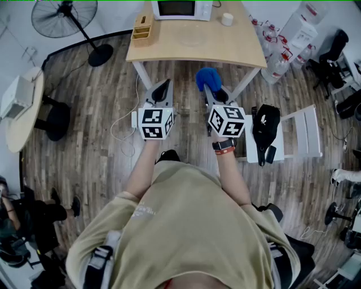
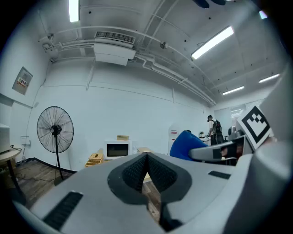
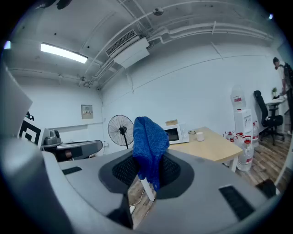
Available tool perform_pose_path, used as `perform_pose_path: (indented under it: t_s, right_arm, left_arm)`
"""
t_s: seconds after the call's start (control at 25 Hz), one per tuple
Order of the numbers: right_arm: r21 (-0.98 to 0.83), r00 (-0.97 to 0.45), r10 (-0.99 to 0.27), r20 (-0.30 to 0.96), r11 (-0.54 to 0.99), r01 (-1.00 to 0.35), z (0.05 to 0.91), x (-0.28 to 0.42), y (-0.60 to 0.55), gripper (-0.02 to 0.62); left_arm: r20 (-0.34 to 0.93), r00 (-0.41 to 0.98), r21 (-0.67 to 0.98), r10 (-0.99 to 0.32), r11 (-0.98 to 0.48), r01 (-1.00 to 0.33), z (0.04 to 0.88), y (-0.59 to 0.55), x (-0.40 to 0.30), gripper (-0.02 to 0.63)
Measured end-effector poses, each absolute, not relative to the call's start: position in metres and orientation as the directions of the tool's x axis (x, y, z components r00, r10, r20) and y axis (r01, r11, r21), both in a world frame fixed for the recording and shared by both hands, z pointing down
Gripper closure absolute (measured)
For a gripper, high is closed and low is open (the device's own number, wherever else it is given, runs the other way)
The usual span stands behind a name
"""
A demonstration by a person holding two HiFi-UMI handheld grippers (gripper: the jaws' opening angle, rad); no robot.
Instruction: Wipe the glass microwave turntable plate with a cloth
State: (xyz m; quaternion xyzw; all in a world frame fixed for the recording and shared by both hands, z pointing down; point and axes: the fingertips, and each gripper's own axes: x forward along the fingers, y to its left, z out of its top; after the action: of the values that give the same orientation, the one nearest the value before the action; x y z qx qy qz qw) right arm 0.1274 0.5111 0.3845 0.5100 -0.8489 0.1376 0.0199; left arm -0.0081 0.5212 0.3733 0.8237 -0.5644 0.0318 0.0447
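The glass turntable plate (image 1: 192, 38) lies faintly visible on the wooden table (image 1: 169, 48), in front of the microwave (image 1: 181, 8). I stand well back from the table, both grippers held out over the floor. My right gripper (image 1: 211, 89) is shut on a blue cloth (image 1: 207, 78), which bunches above its jaws in the right gripper view, blue cloth (image 3: 149, 141). My left gripper (image 1: 164, 86) is shut with nothing in it, its pads (image 2: 137, 171) pressed together. Neither gripper is near the plate.
A wooden box (image 1: 142, 28) and a white cup (image 1: 227, 19) also sit on the table. A standing fan (image 1: 65, 17) is at the far left, water bottles (image 1: 276, 62) to the table's right, and a white stool with a black bag (image 1: 265, 127) beside me.
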Motion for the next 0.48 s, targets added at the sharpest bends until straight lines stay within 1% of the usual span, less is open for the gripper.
perform_pose_path:
  t_s: [0.28,0.48]
  right_arm:
    - [-0.214,-0.461,-0.870,0.173,0.424,-0.880,0.392,0.128,0.481,0.488]
    - [-0.219,-0.450,-0.877,0.169,0.412,-0.884,0.404,0.128,0.439,0.488]
  left_arm:
    - [0.074,0.344,0.021,-0.936,-0.343,-0.939,0.373,0.491,-0.017,0.588]
    - [0.062,0.352,0.022,-0.934,-0.351,-0.936,0.384,0.446,-0.020,0.588]
